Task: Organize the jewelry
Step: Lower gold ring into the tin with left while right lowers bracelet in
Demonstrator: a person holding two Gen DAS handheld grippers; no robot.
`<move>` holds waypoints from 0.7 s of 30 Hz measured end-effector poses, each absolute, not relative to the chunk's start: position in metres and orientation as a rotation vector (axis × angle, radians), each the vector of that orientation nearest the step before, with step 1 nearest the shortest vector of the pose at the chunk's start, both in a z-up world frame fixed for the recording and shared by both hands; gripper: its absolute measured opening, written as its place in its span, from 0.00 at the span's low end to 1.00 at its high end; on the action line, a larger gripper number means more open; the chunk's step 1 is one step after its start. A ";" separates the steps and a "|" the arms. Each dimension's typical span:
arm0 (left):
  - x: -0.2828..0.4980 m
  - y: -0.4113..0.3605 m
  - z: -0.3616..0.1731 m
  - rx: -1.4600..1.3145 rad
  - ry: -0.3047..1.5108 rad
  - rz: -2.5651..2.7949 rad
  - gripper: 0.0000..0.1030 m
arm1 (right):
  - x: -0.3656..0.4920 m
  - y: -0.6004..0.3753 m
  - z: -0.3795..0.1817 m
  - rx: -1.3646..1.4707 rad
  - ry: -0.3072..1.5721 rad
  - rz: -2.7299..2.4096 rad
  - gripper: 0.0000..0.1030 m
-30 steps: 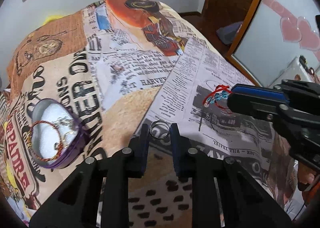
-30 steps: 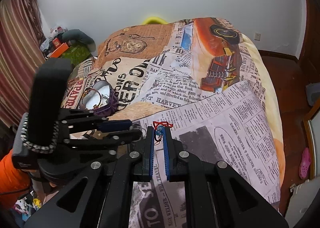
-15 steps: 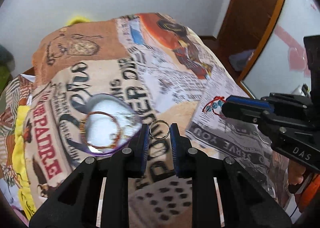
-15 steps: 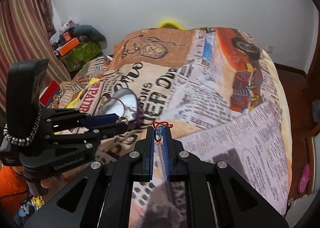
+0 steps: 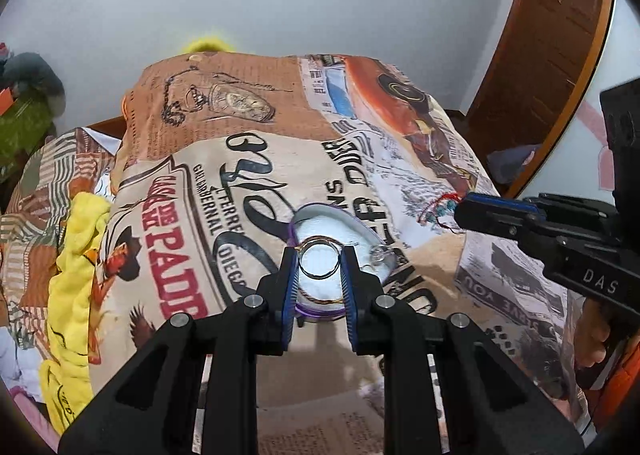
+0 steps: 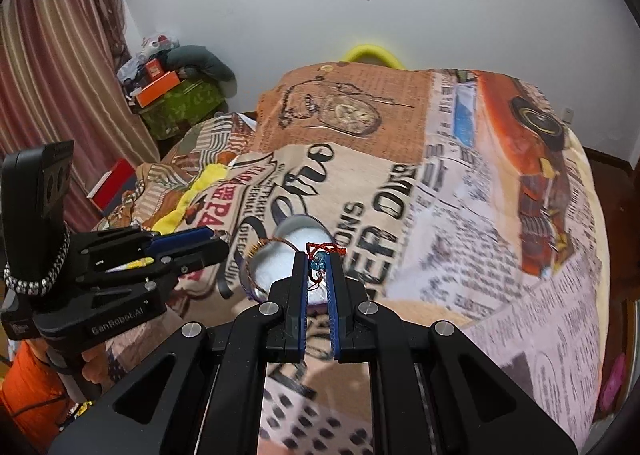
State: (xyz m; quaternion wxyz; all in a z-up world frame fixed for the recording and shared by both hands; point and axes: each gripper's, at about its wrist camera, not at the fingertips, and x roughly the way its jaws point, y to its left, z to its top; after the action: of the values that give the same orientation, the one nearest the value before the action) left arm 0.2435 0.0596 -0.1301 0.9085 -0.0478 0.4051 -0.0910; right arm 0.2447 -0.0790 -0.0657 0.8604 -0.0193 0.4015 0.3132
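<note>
- Left wrist view: our left gripper (image 5: 319,261) sits at lower centre of the frame, its jaws a little apart and pinching a thin metal ring (image 5: 319,260) by its two sides; the ring hangs directly in front of the purple-rimmed jewelry box (image 5: 362,227) with a white lining, which lies on the printed bedspread (image 5: 248,135) at mid-frame
- Inside the box we see a copper-coloured bangle (image 5: 320,300) showing behind and below the ring; a small clear piece lies near the box's right edge, too small for us to name
- Same view, right edge: our right gripper (image 5: 460,211) reaches in from the right, a red cord bracelet (image 5: 438,207) with blue beads at its tip
- Right wrist view: our right gripper (image 6: 319,267) has its jaws nearly together, clamped on that red cord bracelet (image 6: 320,251); it hangs before the box (image 6: 298,223) at centre frame
- At left of that frame our left gripper (image 6: 218,247) points toward the box's left rim
</note>
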 end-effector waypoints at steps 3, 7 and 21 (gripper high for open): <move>0.247 0.061 -0.136 -0.102 0.846 -0.196 0.19 | 0.250 -0.064 -0.067 -0.066 0.848 0.670 0.08; 0.253 0.058 -0.144 -0.092 0.861 -0.210 0.19 | 0.259 -0.050 -0.074 -0.097 0.872 0.681 0.08; 0.273 0.056 -0.164 -0.105 0.901 -0.230 0.19 | 0.291 -0.027 -0.106 -0.140 0.997 0.706 0.08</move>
State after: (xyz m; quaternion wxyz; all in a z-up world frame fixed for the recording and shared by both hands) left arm 0.2733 0.0557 -0.1638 0.8924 -0.0504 0.4344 -0.1109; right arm 0.2912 -0.0273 -0.1059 0.8168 -0.0658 0.4676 0.3314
